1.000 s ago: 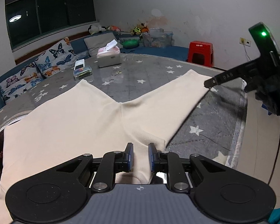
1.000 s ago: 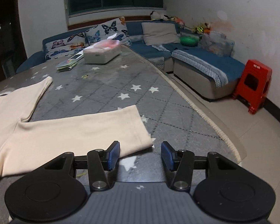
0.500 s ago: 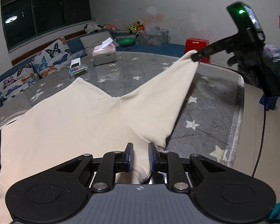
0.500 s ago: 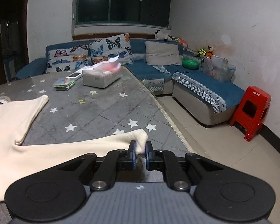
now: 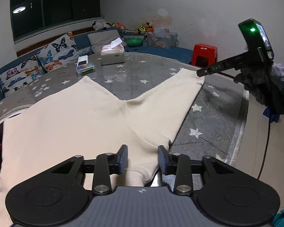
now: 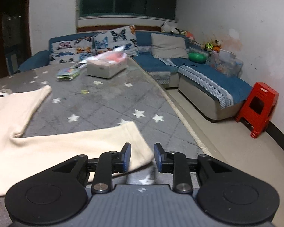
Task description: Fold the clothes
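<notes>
Cream trousers (image 5: 75,121) lie spread flat on the grey star-patterned table (image 5: 208,124), legs splayed toward the far side. My left gripper (image 5: 143,158) is open over the waistband corner at the near edge, and the cloth lies between its fingers. My right gripper (image 6: 142,157) is open just over the hem of the right leg (image 6: 96,145), which lies on the table. In the left wrist view the right gripper (image 5: 202,73) sits at that leg's hem (image 5: 191,77).
A tissue box (image 5: 112,55) and a small flat box with a phone (image 5: 85,67) sit at the table's far side. A blue sofa (image 6: 198,71) with cushions lies beyond. A red stool (image 6: 259,107) stands on the floor to the right. The table edge (image 6: 187,126) is near.
Both grippers have opened. The right one lifted the leg hem half a second ago and has since lowered and released it onto the table. The left one let go of the waistband.
</notes>
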